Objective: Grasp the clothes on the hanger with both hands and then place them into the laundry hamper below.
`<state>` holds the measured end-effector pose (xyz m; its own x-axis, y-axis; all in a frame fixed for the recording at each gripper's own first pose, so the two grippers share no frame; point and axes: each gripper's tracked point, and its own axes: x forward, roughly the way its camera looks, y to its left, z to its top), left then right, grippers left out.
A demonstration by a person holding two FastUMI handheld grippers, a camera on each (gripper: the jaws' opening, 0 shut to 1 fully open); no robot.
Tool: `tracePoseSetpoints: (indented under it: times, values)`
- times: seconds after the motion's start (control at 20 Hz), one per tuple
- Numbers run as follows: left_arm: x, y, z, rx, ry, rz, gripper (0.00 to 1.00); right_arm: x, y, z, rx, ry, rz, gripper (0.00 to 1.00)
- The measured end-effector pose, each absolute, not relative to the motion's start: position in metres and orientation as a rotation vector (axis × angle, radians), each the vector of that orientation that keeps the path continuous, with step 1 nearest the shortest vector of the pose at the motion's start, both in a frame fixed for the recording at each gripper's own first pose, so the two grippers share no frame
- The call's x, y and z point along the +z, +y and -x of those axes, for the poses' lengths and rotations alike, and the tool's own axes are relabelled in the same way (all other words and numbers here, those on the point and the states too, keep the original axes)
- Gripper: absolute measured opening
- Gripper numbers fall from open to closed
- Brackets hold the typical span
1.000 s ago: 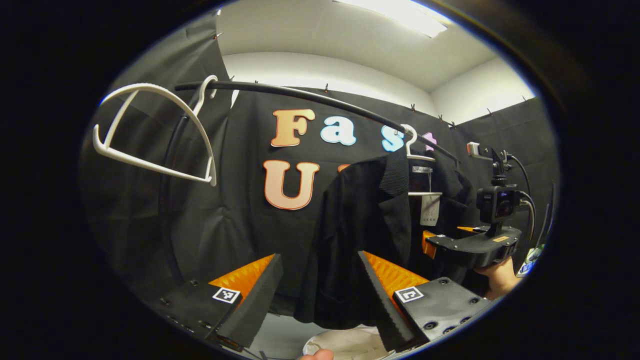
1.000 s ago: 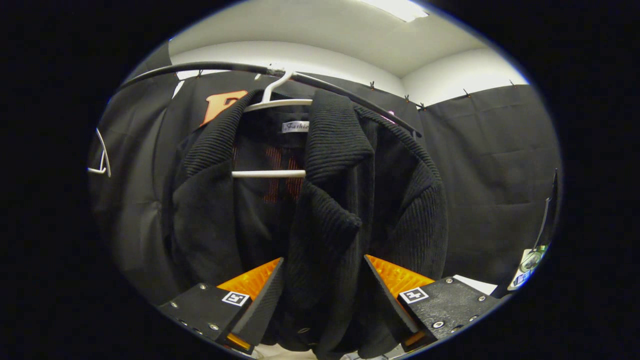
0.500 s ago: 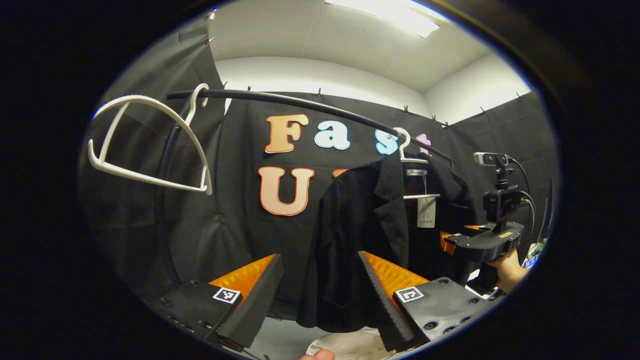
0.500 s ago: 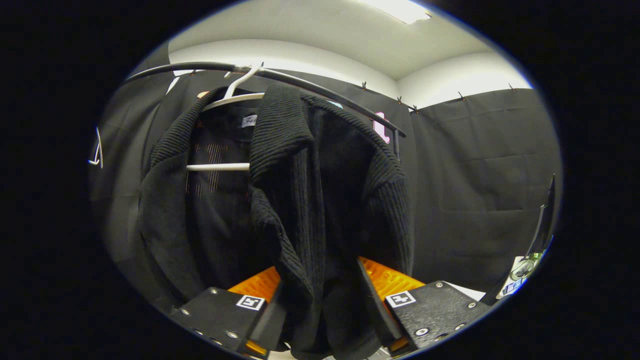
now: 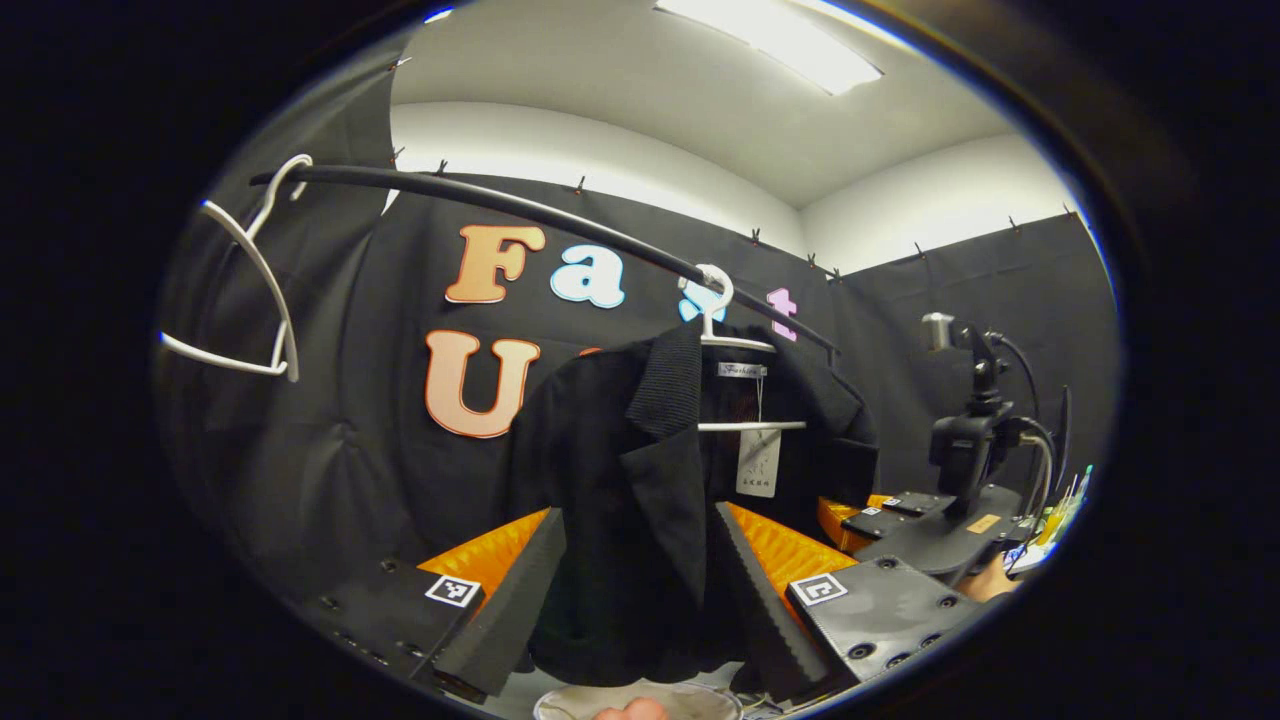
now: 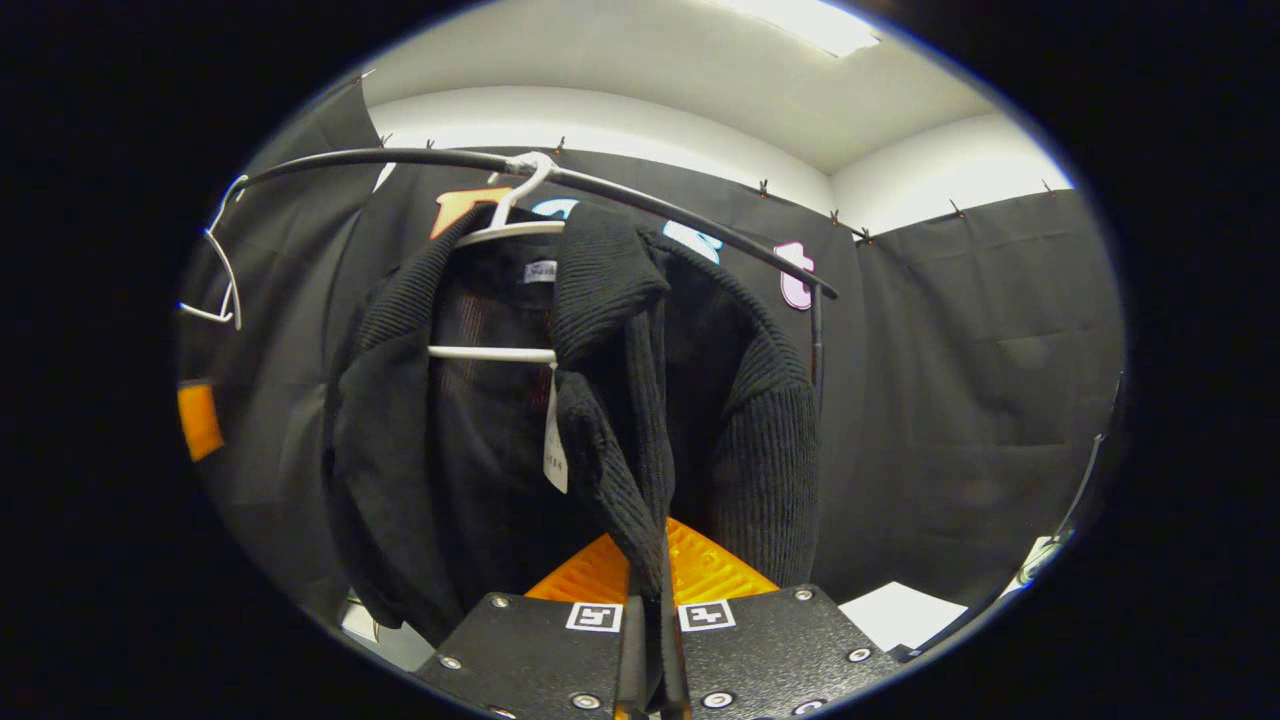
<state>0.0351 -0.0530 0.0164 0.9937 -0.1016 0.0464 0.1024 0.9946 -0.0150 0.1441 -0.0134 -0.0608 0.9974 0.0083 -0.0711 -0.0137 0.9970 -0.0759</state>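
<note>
A: Is there room around the black jacket (image 6: 600,400)?

B: Yes, beside it the rail (image 5: 480,200) is bare up to an empty white hanger (image 5: 250,290). The hamper (image 5: 640,700) rim is just below.

A: And the grippers?

B: The right gripper (image 6: 650,640) is pinched tight on the jacket's front edge. The left gripper (image 5: 640,590) stands wide, its fingers either side of the other lapel. The jacket hangs on its hanger (image 6: 500,290), knit collar folded out.

Hanging from a black rail (image 6: 640,205) on a white hanger (image 6: 500,232): a black ribbed cardigan (image 6: 440,440), a paper tag (image 6: 553,440) dangling inside. Pinching the cardigan's front edge low down, right gripper (image 6: 650,620) with fingers pressed together on the fabric. Hanging bare near the rail's left end: a second white hanger (image 6: 222,280).
</note>
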Motion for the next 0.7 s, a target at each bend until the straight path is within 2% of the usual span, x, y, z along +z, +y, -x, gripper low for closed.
tracePoseSetpoints:
  times: [0.05,0.1,0.2,0.3,0.35,0.4,0.5,0.65,0.7]
  values:
    - [0.014,-0.056,-0.047,-0.081,-0.050,0.007,0.97,-0.058,-0.013,-0.143,0.025,0.064,0.066,0.06]
    - [0.012,-0.065,-0.060,-0.081,-0.061,0.001,0.93,-0.057,-0.014,-0.140,0.034,0.060,0.059,0.06]
    - [0.005,-0.088,-0.085,-0.099,-0.066,-0.003,1.00,-0.055,-0.018,-0.136,0.048,0.054,0.040,0.06]
    - [0.001,-0.101,-0.107,-0.087,-0.071,-0.013,1.00,-0.052,-0.021,-0.139,0.076,0.032,0.001,0.06]
    - [-0.002,-0.104,-0.116,-0.063,-0.078,-0.029,0.93,-0.055,-0.024,-0.138,0.082,0.026,-0.015,0.06]
    - [-0.007,-0.106,-0.125,-0.042,-0.082,-0.046,0.97,-0.058,-0.026,-0.139,0.086,0.027,-0.029,0.06]
    - [-0.018,-0.104,-0.142,0.010,-0.083,-0.088,0.93,-0.061,-0.026,-0.144,0.103,0.022,-0.059,0.06]
    - [-0.020,-0.096,-0.159,0.082,-0.104,-0.146,1.00,-0.059,-0.032,-0.151,0.117,0.018,-0.087,0.06]
    - [-0.016,-0.087,-0.161,0.124,-0.121,-0.170,0.98,-0.059,-0.034,-0.152,0.120,0.017,-0.101,0.06]
